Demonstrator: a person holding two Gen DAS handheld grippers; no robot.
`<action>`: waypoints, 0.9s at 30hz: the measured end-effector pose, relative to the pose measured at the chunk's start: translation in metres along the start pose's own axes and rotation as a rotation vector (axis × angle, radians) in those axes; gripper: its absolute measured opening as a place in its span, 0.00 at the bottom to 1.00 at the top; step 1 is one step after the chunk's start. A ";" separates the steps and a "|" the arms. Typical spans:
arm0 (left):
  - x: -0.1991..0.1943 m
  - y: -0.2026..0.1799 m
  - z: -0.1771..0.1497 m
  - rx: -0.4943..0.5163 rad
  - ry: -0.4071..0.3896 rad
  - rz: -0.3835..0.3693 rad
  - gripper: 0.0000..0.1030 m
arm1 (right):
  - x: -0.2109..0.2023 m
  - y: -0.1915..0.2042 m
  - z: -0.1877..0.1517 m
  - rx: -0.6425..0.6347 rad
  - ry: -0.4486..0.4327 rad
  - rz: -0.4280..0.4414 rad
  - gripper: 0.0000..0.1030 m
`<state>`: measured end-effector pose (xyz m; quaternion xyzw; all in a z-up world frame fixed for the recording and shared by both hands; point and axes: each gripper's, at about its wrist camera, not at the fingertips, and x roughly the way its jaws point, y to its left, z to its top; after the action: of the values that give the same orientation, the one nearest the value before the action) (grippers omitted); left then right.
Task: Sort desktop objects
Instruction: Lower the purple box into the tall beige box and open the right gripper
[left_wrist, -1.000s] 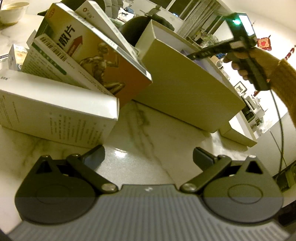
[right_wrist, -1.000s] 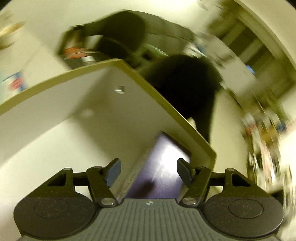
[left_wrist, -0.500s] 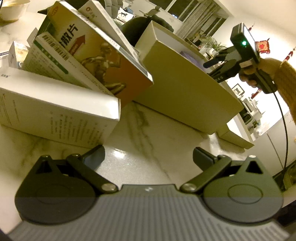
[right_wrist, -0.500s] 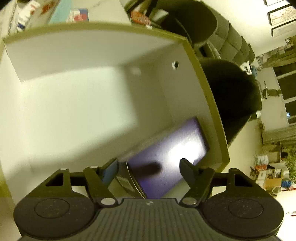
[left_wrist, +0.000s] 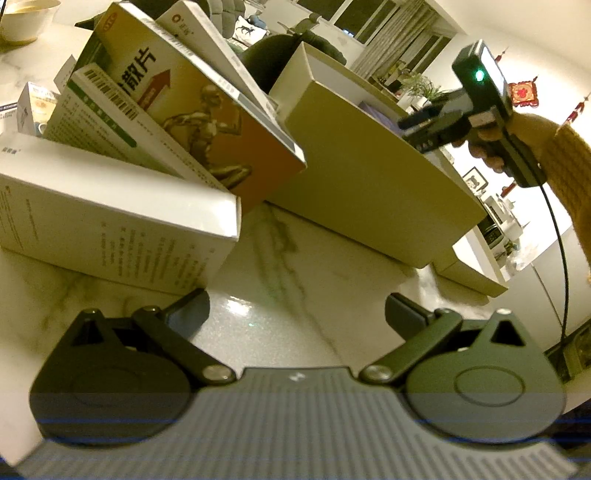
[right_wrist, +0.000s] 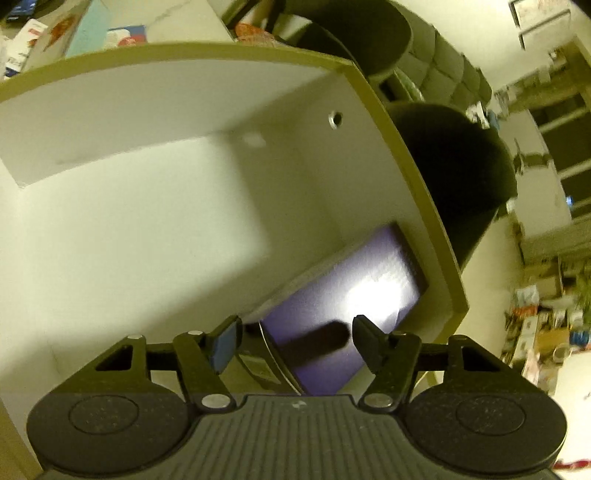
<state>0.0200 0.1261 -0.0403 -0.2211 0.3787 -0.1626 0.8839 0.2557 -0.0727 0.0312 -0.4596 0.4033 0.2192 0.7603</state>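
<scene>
On my left, my left gripper (left_wrist: 295, 306) rests open and empty over the marble table (left_wrist: 295, 266), near leaning medicine boxes (left_wrist: 192, 122) that a careless nudge could topple. Only this view shows them. On the right, my right gripper (right_wrist: 293, 341), jaws just narrowed yet holding nothing, hovers above the purple box (right_wrist: 354, 306) inside the bin (right_wrist: 406, 166); only its camera shows that box plainly.
</scene>
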 end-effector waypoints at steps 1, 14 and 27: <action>0.000 0.000 0.000 0.001 0.000 0.002 1.00 | -0.002 0.000 0.003 0.000 -0.014 -0.004 0.66; -0.001 -0.001 -0.001 0.005 -0.004 0.010 1.00 | 0.039 0.021 0.056 -0.092 -0.010 -0.040 0.51; -0.001 -0.001 -0.001 0.002 -0.006 0.006 1.00 | 0.074 0.001 0.067 0.060 0.112 -0.060 0.50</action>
<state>0.0184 0.1253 -0.0399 -0.2195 0.3767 -0.1595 0.8857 0.3253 -0.0165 -0.0123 -0.4601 0.4377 0.1583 0.7561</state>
